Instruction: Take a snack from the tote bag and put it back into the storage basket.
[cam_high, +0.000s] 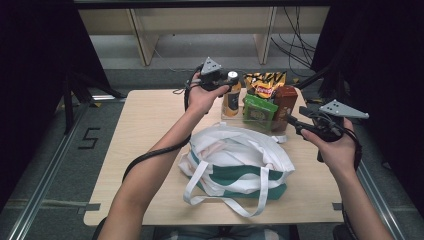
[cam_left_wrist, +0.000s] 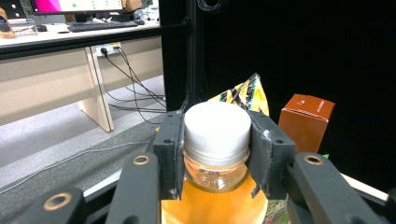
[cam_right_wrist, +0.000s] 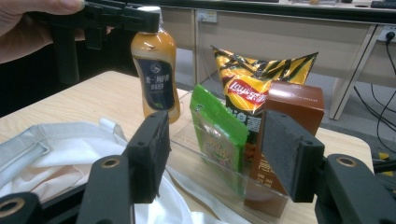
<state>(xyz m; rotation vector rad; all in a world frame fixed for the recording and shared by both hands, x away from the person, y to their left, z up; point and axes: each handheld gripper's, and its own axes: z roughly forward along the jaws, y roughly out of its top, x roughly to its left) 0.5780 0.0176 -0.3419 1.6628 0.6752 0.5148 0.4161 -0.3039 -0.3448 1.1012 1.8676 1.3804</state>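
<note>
My left gripper (cam_high: 227, 80) is shut on the white cap (cam_left_wrist: 215, 130) of an upright bottle of orange drink (cam_high: 231, 99), at the back of the table. The right gripper view has that bottle (cam_right_wrist: 154, 70) at the left end of a clear tray (cam_right_wrist: 219, 186), with the left gripper (cam_right_wrist: 135, 18) clamped on its top. The tray holds a green packet (cam_right_wrist: 219, 135), a yellow chips bag (cam_right_wrist: 245, 88) and a brown box (cam_right_wrist: 292, 100). My right gripper (cam_high: 294, 123) stands open just right of the tray, its jaws (cam_right_wrist: 222, 154) aimed at the green packet without touching it.
A white and green tote bag (cam_high: 235, 165) lies open in the middle of the table, handles trailing toward the front edge. The wooden tabletop (cam_high: 150, 125) is bare on the left side. Desks and cables stand beyond the far edge.
</note>
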